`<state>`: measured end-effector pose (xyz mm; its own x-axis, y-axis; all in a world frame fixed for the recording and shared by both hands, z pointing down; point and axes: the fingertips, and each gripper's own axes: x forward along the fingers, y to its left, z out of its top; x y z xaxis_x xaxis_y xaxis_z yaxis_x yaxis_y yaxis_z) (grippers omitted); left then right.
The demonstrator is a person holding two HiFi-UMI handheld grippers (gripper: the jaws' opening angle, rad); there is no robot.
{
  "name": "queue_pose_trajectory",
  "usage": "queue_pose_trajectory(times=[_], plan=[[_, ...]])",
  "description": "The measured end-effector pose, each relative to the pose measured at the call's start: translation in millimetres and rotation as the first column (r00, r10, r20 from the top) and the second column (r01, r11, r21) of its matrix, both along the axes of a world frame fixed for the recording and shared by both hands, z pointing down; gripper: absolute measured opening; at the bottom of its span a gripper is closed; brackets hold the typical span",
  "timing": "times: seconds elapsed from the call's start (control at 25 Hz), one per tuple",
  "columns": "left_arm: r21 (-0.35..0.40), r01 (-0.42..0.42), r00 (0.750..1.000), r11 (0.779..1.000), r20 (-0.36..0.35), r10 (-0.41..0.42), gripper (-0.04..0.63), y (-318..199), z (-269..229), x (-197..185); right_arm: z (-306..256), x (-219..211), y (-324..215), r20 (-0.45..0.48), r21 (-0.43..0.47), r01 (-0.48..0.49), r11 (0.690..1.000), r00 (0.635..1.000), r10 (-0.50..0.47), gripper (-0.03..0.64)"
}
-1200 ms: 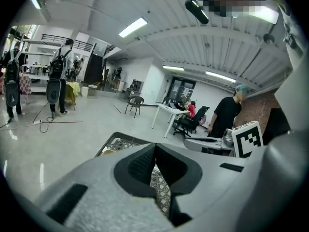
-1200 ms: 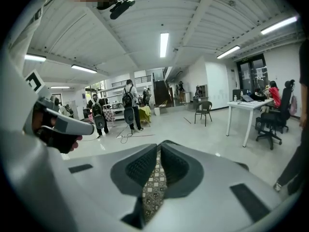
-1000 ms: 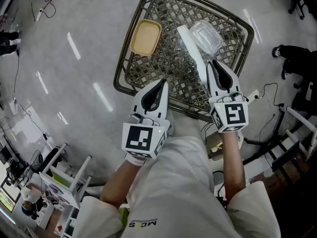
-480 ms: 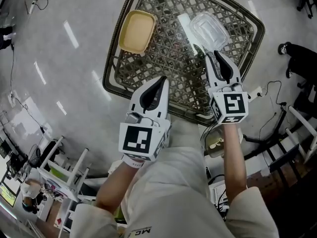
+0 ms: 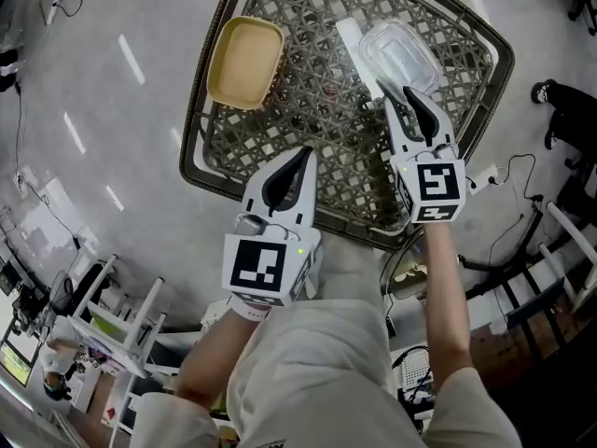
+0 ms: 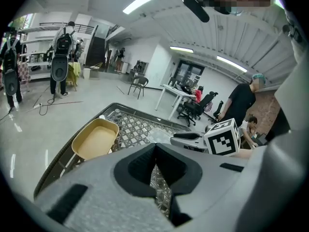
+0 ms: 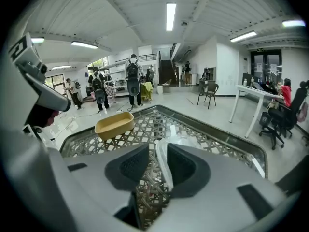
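Note:
A dark woven lattice table (image 5: pixel 201 124) bears a tan shallow tray (image 5: pixel 244 62) at its far left, a clear plastic container (image 5: pixel 399 54) at its far right, and a white strip (image 5: pixel 353 43) between them. My left gripper (image 5: pixel 300 154) hovers shut over the table's near edge, with nothing in it (image 6: pixel 155 149); the tan tray (image 6: pixel 96 138) lies ahead to its left. My right gripper (image 5: pixel 417 96) is open at the clear container's near edge. That container's pale rim (image 7: pixel 164 166) runs between the jaws, close to the right one.
The table's raised rim (image 7: pixel 212 124) rings the lattice. Around it is glossy grey floor with cables (image 5: pixel 508 171). A white shelf rack (image 5: pixel 121 329) stands behind my left side. People with backpacks (image 6: pixel 60 57), a chair (image 6: pixel 138 83) and a white desk (image 7: pixel 251 103) stand farther off.
Both grippers have tipped down and moved forward over the woven table, which now fills both gripper views. The right gripper's jaws have parted beside the clear container.

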<state>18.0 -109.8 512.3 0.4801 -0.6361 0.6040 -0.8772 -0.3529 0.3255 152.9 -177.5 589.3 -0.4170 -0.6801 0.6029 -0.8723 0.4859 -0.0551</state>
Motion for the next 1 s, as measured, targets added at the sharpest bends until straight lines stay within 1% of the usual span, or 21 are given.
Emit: queue_pose_trajectory(times=[0.32,0.44,0.56,0.72,0.88,1.0], plan=[[-0.021,0.007,1.000,1.000,-0.001,-0.007,0.025,-3,24,8,41,5,-8,-0.052,-0.056,0.071,0.996,0.996,-0.074,0.141],[-0.023,-0.002,1.000,1.000,0.004,0.002,0.025,-2,31,11,53,3,-8,-0.069,-0.062,0.094,0.994,0.993,-0.098,0.146],[-0.033,0.012,1.000,0.999,0.000,-0.012,0.025,-1,33,14,63,1,-7,-0.079,-0.071,0.113,0.991,0.990,-0.119,0.146],[-0.039,0.021,1.000,0.999,-0.003,-0.021,0.025,0,33,16,77,3,-7,-0.113,-0.089,0.125,0.988,0.984,-0.134,0.146],[-0.026,0.000,1.000,1.000,0.008,0.000,0.025,3,36,17,87,7,-7,-0.173,-0.115,0.135,0.984,0.973,-0.154,0.147],[-0.039,0.015,1.000,0.999,0.000,-0.015,0.025,4,34,18,88,7,-8,-0.173,-0.116,0.126,0.985,0.974,-0.145,0.147]])
